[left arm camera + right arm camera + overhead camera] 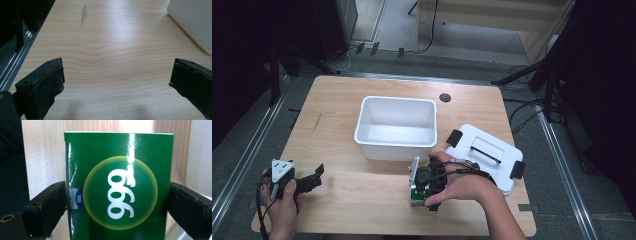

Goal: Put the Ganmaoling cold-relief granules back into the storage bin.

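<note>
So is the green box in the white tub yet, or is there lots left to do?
Not yet. Done: the lid is off and lies on the table beside the white tub, which looks empty. In hand: the right gripper has its jaws on both sides of the green box, down near the tub's front. The left gripper is open over bare table. Probably left: lifting the box in and closing the lid.

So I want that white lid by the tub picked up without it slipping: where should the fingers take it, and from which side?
Probably by the raised bar handle on top of the white lid, coming from above. The lid lies flat on the table to the right of the white tub, so its edges offer little. The bar stands proud of the surface, and open fingers could straddle it across its narrow width.
</note>
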`<move>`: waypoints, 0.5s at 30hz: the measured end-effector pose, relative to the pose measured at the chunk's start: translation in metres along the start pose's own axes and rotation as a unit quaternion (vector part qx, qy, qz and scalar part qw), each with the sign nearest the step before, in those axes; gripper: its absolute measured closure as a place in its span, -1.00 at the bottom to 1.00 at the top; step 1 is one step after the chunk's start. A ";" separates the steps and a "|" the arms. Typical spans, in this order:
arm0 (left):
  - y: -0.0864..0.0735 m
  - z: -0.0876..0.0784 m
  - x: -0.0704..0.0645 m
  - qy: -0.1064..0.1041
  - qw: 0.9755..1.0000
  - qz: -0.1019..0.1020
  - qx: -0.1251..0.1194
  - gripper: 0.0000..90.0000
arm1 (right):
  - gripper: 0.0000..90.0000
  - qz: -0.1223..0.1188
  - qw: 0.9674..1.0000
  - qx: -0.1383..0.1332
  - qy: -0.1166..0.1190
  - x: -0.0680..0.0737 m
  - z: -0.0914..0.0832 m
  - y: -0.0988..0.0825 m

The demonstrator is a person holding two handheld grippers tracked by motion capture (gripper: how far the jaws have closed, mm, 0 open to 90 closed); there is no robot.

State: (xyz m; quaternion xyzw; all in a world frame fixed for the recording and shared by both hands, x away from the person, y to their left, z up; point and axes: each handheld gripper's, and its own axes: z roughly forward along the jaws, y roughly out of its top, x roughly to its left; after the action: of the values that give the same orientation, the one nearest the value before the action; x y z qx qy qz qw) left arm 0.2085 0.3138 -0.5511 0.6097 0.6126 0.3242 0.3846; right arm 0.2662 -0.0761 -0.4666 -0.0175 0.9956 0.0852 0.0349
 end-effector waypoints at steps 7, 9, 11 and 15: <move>0.000 0.000 0.000 0.000 1.000 -0.001 -0.001 -1.00 | -0.80 -0.003 1.000 0.002 -0.004 -0.001 0.007 0.003; 0.000 0.000 0.000 0.001 1.000 -0.001 -0.001 -1.00 | -0.74 -0.001 1.000 0.001 -0.001 -0.001 0.008 0.004; 0.000 0.000 0.000 0.000 1.000 -0.002 -0.001 -1.00 | -0.74 -0.002 1.000 0.001 -0.001 -0.001 0.008 0.005; 0.000 0.000 0.000 0.000 1.000 -0.001 -0.002 -1.00 | -0.72 0.004 1.000 0.004 0.006 -0.002 0.009 0.004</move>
State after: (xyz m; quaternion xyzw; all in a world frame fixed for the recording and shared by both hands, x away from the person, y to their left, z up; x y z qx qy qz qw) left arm 0.2086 0.3139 -0.5513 0.6081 0.6131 0.3248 0.3857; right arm 0.2683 -0.0705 -0.4742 -0.0143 0.9962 0.0812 0.0290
